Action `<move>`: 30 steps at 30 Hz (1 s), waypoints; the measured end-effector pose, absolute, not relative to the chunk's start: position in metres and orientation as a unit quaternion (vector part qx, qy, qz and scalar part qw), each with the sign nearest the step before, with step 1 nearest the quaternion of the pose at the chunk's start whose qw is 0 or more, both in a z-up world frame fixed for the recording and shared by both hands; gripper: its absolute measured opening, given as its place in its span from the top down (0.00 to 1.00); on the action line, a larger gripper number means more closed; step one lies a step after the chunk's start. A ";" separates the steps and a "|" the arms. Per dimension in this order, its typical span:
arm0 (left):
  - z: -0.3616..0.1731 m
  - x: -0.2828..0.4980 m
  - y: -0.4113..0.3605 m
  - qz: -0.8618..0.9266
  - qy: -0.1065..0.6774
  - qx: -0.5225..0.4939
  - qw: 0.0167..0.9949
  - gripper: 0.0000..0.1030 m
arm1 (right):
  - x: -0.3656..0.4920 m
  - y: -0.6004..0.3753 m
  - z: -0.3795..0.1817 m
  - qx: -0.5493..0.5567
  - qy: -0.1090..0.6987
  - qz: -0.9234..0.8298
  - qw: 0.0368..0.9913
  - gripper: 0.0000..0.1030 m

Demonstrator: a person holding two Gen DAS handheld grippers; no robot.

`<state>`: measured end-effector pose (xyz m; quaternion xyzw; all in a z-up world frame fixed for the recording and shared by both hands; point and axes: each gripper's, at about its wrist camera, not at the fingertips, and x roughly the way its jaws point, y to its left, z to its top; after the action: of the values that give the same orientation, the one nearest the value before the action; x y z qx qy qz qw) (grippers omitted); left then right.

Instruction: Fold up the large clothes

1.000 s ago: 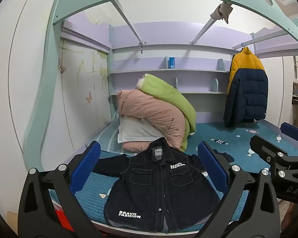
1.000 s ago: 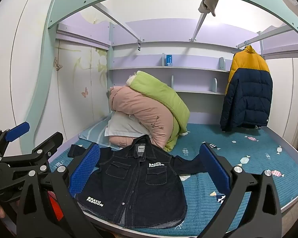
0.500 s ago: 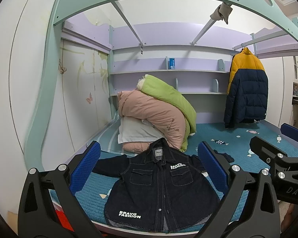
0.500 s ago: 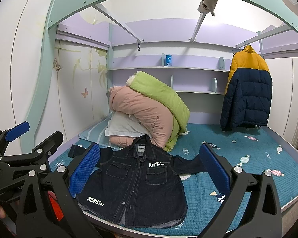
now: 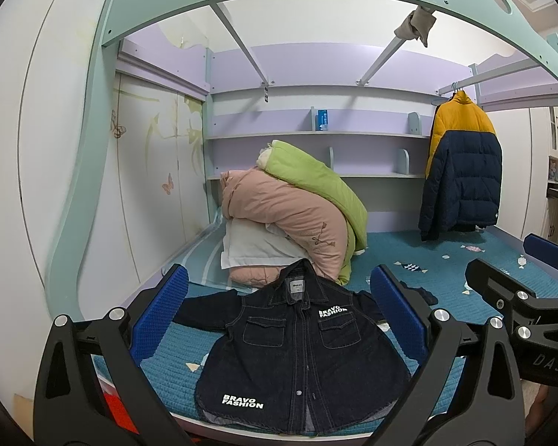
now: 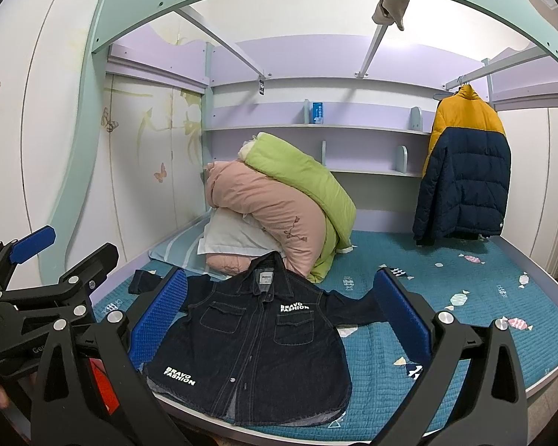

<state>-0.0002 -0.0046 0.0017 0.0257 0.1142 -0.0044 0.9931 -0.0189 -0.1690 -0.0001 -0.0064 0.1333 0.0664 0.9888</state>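
My left hand-held gripper (image 5: pixel 279 312) and right hand-held gripper (image 6: pixel 279 310) both gape apart, holding nothing. The dark denim button-front jacket (image 5: pixel 301 353) lies flat on the teal quilted bed (image 5: pixel 483 278), hem at the near edge. Pinching only one stiff layer could drag it off.

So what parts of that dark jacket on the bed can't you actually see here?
- Denim jacket: the sleeve end on the picture's right in the left wrist view is hidden behind a blue finger.
- In the right wrist view, a finger covers part of the other sleeve.
- Collar label: print too small to read.
- Jacket's back: face down on the bed, unseen.
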 end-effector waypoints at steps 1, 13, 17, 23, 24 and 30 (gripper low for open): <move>0.002 0.000 -0.004 -0.005 0.114 0.026 0.993 0.05 | -0.019 -0.169 0.000 -0.005 0.134 0.067 0.989 0.06; 0.001 0.000 -0.004 -0.005 0.114 0.025 0.993 0.05 | -0.018 -0.169 -0.002 -0.004 0.135 0.067 0.989 0.06; 0.000 0.000 -0.004 -0.005 0.113 0.026 0.993 0.05 | -0.017 -0.169 -0.004 -0.003 0.136 0.068 0.988 0.06; 0.000 0.000 -0.004 -0.005 0.113 0.026 0.993 0.05 | -0.017 -0.170 -0.004 -0.003 0.136 0.068 0.988 0.06; 0.000 0.000 -0.004 -0.005 0.113 0.026 0.993 0.05 | -0.017 -0.170 -0.004 -0.003 0.136 0.067 0.988 0.06; 0.002 -0.004 -0.006 -0.005 0.115 0.028 0.993 0.05 | -0.017 -0.171 -0.004 -0.002 0.136 0.068 0.988 0.06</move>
<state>-0.0042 -0.0058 0.0022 0.0278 0.1147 -0.0050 0.9930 -0.0170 -0.1706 -0.0043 -0.0024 0.1360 0.0677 0.9884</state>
